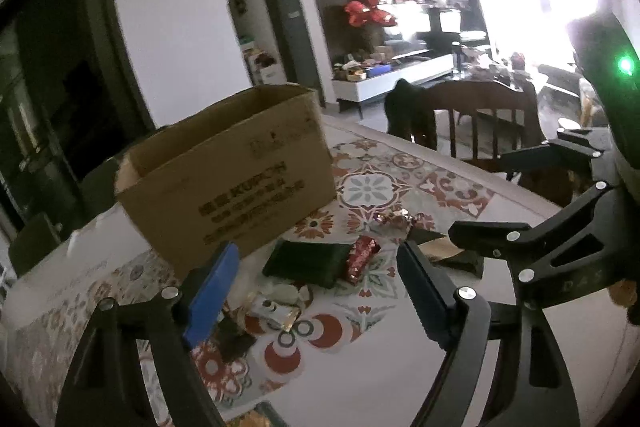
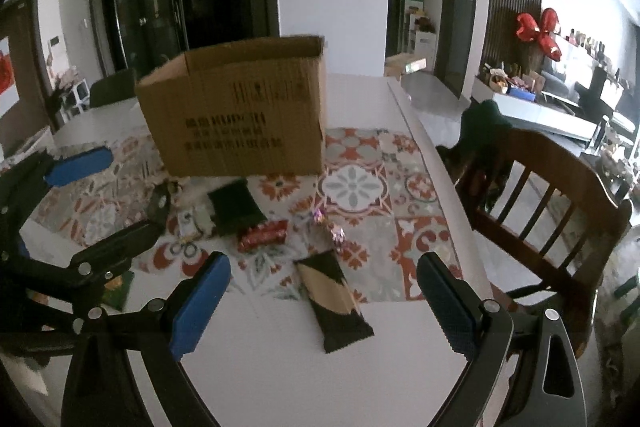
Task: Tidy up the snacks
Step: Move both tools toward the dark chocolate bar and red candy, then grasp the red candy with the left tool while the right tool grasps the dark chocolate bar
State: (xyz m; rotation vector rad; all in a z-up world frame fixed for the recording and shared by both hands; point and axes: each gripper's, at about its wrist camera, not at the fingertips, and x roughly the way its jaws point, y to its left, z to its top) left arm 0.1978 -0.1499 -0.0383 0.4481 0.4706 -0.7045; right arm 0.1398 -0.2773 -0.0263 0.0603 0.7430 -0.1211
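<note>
The box [image 1: 228, 183], left of centre in the left wrist view, bears "KUPOH" in dark print on its front; the lines beneath are too blurred to read. The right hand-held gripper [image 1: 576, 279], at the right edge, shows "DAS".

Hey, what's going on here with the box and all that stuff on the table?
A person is sorting snacks with two handheld grippers. Both the left gripper and the right gripper hover with jaws open, holding nothing. An open cardboard box stands on the patterned tablecloth. In front of it, loose on the table, lie a dark green packet, a red wrapper and a black-and-tan bar.
</note>
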